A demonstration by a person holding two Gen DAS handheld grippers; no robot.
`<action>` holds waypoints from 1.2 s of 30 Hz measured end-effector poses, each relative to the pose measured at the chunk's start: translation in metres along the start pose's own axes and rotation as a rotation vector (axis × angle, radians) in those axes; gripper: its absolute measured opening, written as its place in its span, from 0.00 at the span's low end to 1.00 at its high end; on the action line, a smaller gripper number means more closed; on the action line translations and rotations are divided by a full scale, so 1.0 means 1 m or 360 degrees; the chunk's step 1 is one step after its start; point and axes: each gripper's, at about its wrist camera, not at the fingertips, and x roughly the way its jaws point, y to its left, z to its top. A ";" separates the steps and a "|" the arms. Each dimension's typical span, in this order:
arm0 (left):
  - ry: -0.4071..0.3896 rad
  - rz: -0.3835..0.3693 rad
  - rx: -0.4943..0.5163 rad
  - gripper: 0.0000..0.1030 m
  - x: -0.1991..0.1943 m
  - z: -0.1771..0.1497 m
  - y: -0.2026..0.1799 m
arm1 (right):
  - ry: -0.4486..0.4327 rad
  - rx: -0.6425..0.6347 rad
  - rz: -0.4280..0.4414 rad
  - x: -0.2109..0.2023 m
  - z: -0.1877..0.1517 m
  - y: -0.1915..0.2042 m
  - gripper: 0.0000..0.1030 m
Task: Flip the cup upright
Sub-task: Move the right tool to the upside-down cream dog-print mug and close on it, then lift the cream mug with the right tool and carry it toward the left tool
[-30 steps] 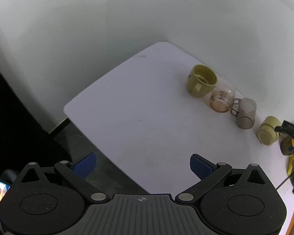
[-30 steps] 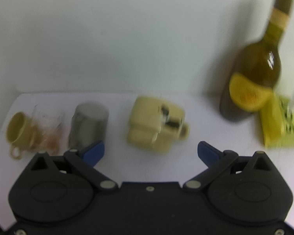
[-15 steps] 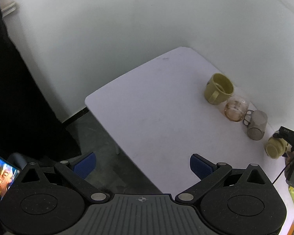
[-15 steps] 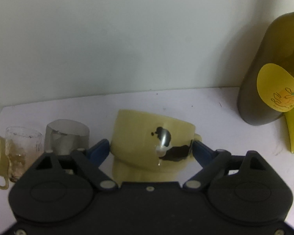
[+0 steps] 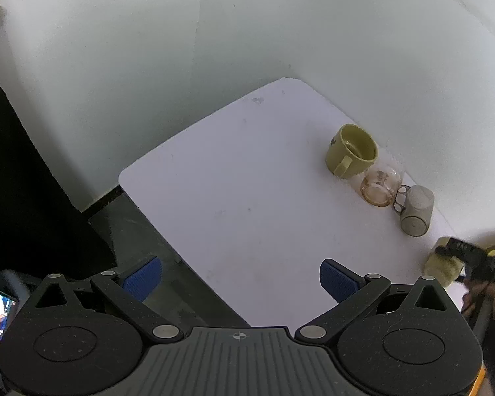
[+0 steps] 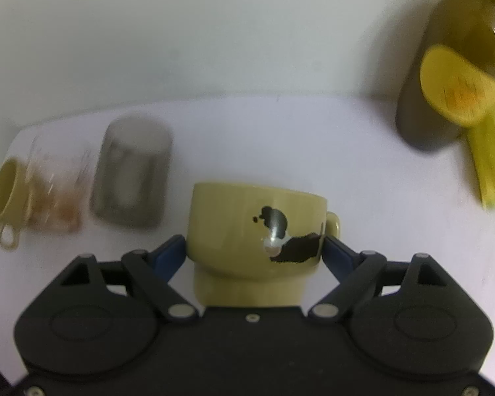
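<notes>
We see the right gripper (image 6: 254,250) with its blue fingers (image 6: 170,254) pressed on both sides of the yellow cup (image 6: 247,227); it is squeezing the cup tight. Half a second ago the fingers were only next to the cup, and a full second ago the cup was far in front of them. The cup is upside down on the white table (image 6: 280,138), with its wide part near the table and its narrow foot toward the camera; its handle (image 6: 334,224) sticks out to the right; it has a black and white picture on its side.

To the left stand a grey cup (image 6: 132,178), a clear glass (image 6: 59,191) and another yellow cup (image 6: 8,194) lying on its side; they look blurry now, but they keep the same order as before. A green bottle (image 6: 458,76) stands far right, by the wall; a yellow-green thing (image 6: 491,158) lies beside it.

Our left gripper (image 5: 237,280) is open wide and holds nothing; it hangs over the near edge of the table (image 5: 247,198), just as it did before. From there the held cup (image 5: 444,264) shows at the far right, half hidden by the right gripper (image 5: 462,254); the row of cups looks a bit closer than it did half a second ago.
</notes>
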 end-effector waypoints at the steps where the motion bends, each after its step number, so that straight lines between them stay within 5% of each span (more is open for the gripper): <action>1: 0.0001 -0.0019 0.0021 1.00 0.001 0.002 -0.001 | 0.0013 -0.0001 0.0018 -0.003 -0.010 0.005 0.85; 10: 0.0004 -0.0090 0.0088 1.00 0.009 0.016 0.004 | 0.0102 -0.0180 0.0136 -0.019 -0.081 0.071 0.85; 20: -0.0009 -0.0130 0.0068 1.00 0.010 0.027 0.027 | 0.0122 -0.0282 0.0125 -0.028 -0.075 0.114 0.92; 27: 0.0029 -0.0151 0.0045 1.00 0.020 0.033 0.040 | 0.0031 -0.0265 0.0123 -0.057 -0.073 0.105 0.94; 36: 0.0043 -0.0209 0.0129 1.00 0.023 0.041 0.040 | 0.0106 -0.0201 0.0134 -0.035 -0.088 0.103 0.77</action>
